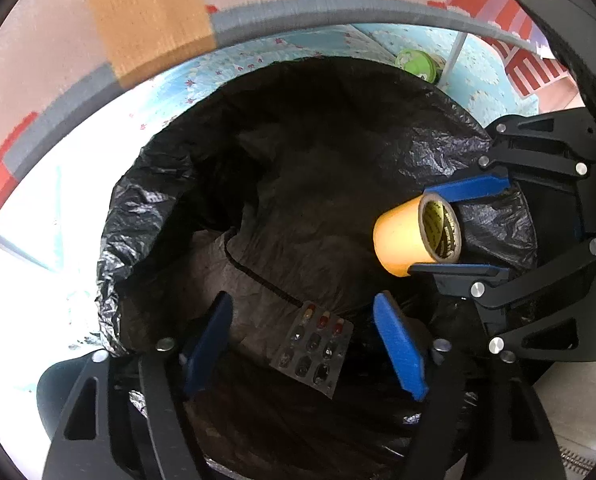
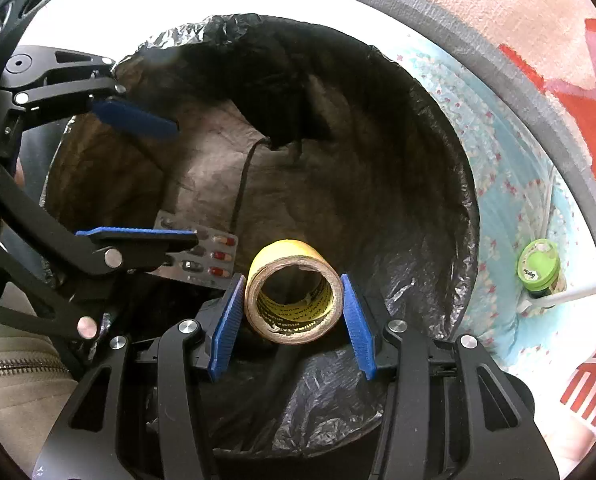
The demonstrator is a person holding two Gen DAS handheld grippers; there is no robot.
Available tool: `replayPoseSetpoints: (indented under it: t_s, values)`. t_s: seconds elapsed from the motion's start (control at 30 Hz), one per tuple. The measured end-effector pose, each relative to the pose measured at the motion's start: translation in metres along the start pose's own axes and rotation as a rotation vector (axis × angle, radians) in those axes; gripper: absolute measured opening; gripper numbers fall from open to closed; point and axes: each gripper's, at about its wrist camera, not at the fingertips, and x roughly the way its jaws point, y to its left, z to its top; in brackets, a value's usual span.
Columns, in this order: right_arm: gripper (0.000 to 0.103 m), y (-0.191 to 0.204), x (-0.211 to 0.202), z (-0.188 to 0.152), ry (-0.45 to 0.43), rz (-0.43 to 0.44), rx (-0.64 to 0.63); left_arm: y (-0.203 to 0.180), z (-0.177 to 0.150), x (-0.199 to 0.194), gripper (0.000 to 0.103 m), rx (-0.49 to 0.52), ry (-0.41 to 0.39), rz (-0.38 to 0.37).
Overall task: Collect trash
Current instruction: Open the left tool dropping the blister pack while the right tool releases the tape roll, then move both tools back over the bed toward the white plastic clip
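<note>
A bin lined with a black trash bag [image 1: 146, 208] [image 2: 429, 184] fills both views. My right gripper [image 2: 294, 300] is shut on a yellow tape roll [image 2: 294, 300] and holds it over the bag's mouth; it also shows in the left wrist view [image 1: 413, 236] between the right gripper's blue fingers [image 1: 469, 188]. My left gripper [image 1: 301, 340] is open over the bag, and a silver pill blister pack [image 1: 313, 354] [image 2: 214, 258] lies in the air or on the bag between and below its blue fingers [image 2: 138, 120]. I cannot tell whether the pack is falling or resting.
A black cord [image 2: 242, 184] lies inside the bag. A jar with a green lid [image 2: 539, 266] [image 1: 417, 64] stands on a light blue patterned mat [image 2: 497, 200] beside the bin. A grey hoop [image 1: 337, 4] rings the mat, on a pink and red carpet [image 2: 497, 8].
</note>
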Motion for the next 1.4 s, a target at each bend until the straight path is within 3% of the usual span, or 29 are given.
replayPoseSetpoints:
  t_s: [0.4,0.87,1.4]
  values:
    - [0.048,0.006,-0.013,-0.004,-0.03,0.015,0.012,0.004,-0.001,-0.018,0.073,-0.025,-0.041,-0.019]
    - [0.048,0.005,-0.056,-0.004,-0.121,0.002,0.045,0.023,-0.004,-0.061,0.073,-0.093,-0.126,-0.084]
    - [0.048,-0.012,-0.111,-0.001,-0.267,0.016,0.095,0.022,0.01,-0.119,0.073,-0.045,-0.279,-0.098]
